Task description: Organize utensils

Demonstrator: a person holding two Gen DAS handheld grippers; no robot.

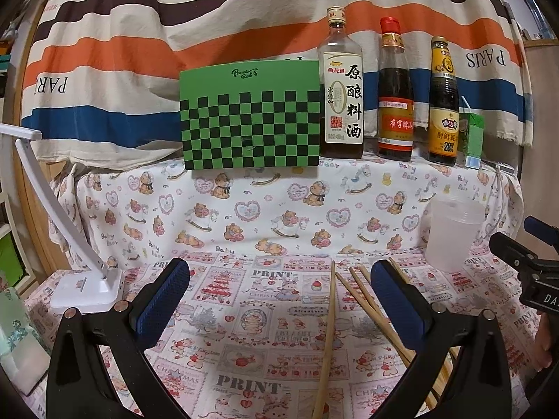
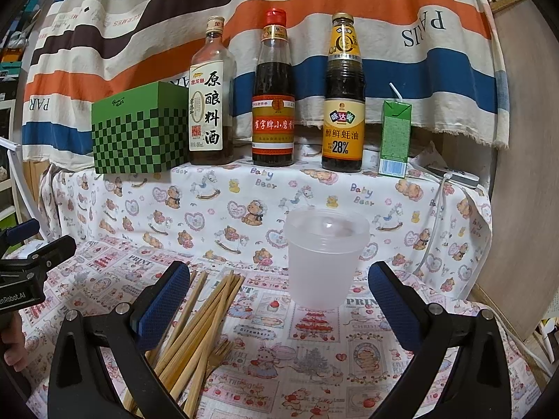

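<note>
Bench (image 2: 314,366) covered in printed cartoon cloth. Lying on it: loose bundle of wooden chopsticks (image 2: 206,317) with wooden fork (image 2: 218,351) among them, translucent plastic cup (image 2: 323,262) upright just beside, white lamp base (image 1: 87,288) at left edge. Raised shelf (image 2: 279,181) behind carries green checkered box (image 2: 139,132), three sauce bottles (image 2: 274,104), green drink carton (image 2: 394,139).

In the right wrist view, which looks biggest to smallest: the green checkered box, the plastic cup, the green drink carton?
1. Green checkered box, though it stands farther back.
2. Plastic cup, close behind; it sits nearer the camera, so its real size is unsure.
3. Green drink carton, clearly smallest.
</note>
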